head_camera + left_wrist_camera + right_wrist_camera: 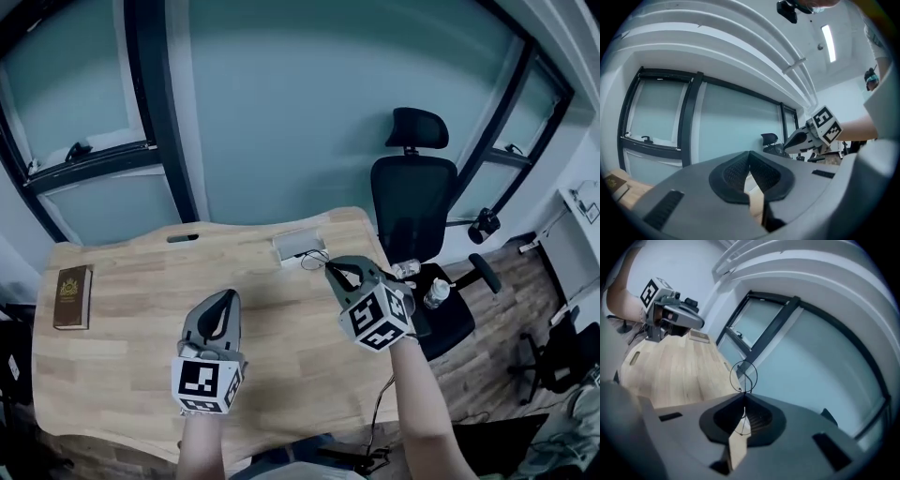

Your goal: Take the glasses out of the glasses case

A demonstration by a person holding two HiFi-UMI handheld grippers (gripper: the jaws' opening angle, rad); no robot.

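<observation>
Thin wire-rimmed glasses (315, 257) hang from the tip of my right gripper (331, 268), which is shut on them above the right part of the wooden table (131, 356). In the right gripper view one round lens ring (744, 376) sticks up past the closed tips (743, 398). My left gripper (228, 296) is held up over the table's middle, shut, with nothing between its pads (736, 173). A brown, flat, book-shaped box (73, 296) lies at the table's left edge; I cannot tell whether it is the case.
A grey cable box (299, 244) is set into the table's far edge. A black office chair (412, 192) stands behind the table's right corner, with two small bottles (435, 294) on its seat. Dark-framed windows fill the wall beyond.
</observation>
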